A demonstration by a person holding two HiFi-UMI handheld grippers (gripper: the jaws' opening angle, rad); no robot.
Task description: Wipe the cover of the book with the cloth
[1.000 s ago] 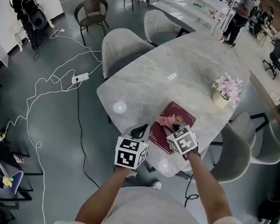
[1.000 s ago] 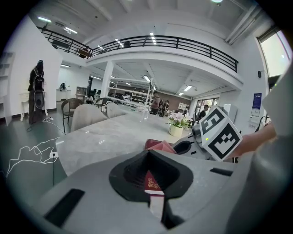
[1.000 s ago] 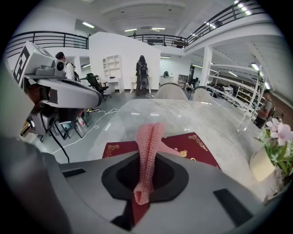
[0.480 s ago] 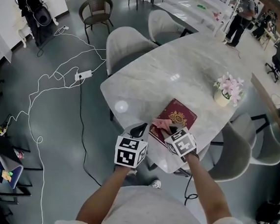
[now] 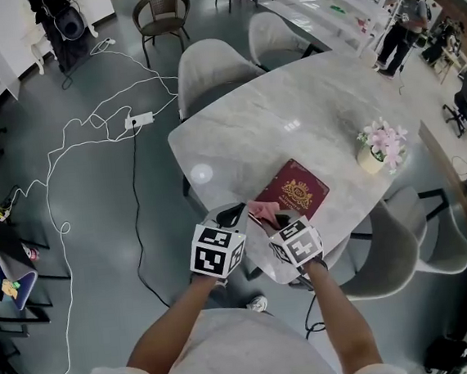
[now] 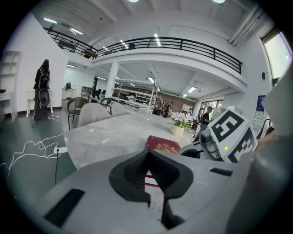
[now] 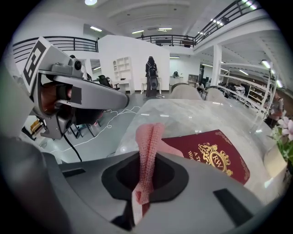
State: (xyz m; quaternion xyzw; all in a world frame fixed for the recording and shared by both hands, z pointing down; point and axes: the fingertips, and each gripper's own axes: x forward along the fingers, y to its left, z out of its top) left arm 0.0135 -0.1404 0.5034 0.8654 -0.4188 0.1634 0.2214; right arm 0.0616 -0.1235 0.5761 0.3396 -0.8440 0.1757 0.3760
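A dark red book (image 5: 298, 194) with a gold crest lies near the front edge of the marble table (image 5: 293, 127). My right gripper (image 5: 276, 219) is shut on a pink cloth (image 5: 263, 211), which hangs at the book's near-left corner. In the right gripper view the cloth (image 7: 149, 148) stands pinched between the jaws, with the book (image 7: 213, 154) just beyond it. My left gripper (image 5: 233, 217) hovers beside the table's edge, left of the book, shut on nothing. The left gripper view shows the book (image 6: 162, 146) ahead and the right gripper (image 6: 229, 135) to the right.
A pot of pink flowers (image 5: 380, 150) stands on the table right of the book. Grey chairs (image 5: 210, 69) ring the table. White cables and a power strip (image 5: 140, 119) lie on the floor at left. A person (image 5: 399, 30) stands far back.
The right gripper has drawn the cloth back across the cover, from the book's near half to its near-left corner. The left gripper has stayed put.
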